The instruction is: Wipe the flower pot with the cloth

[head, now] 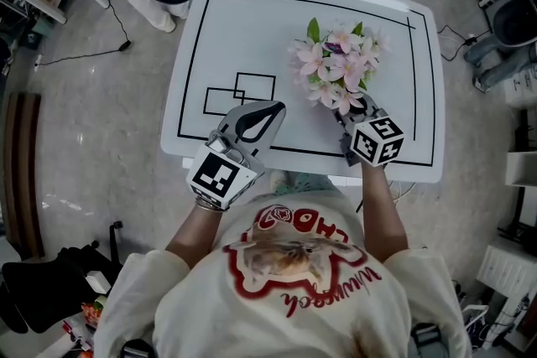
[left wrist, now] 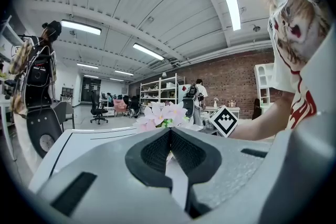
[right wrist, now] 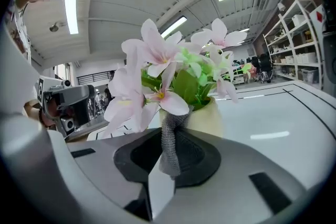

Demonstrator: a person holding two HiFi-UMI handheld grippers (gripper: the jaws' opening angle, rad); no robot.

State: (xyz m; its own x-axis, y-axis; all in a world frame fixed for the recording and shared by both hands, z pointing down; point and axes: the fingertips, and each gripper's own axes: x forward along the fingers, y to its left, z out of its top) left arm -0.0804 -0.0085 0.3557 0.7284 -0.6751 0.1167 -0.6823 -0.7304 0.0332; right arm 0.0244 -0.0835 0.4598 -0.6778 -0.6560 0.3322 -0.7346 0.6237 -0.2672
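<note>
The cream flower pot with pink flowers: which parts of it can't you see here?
Right gripper view: the cream flower pot loses its base behind the right gripper; the grey mesh cloth covers part of its wall.
Head view: pink flowers and that gripper hide the pot.
Left gripper view: the shut left gripper blocks it; only blooms show.

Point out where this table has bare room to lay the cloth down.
Bare: the wide stretch of table between its far edge, the drawn boxes and the flowers; also the strip right of the flowers. Crowded: the near edge, where the left tool, the right tool gripping the cloth, and the pot sit.
</note>
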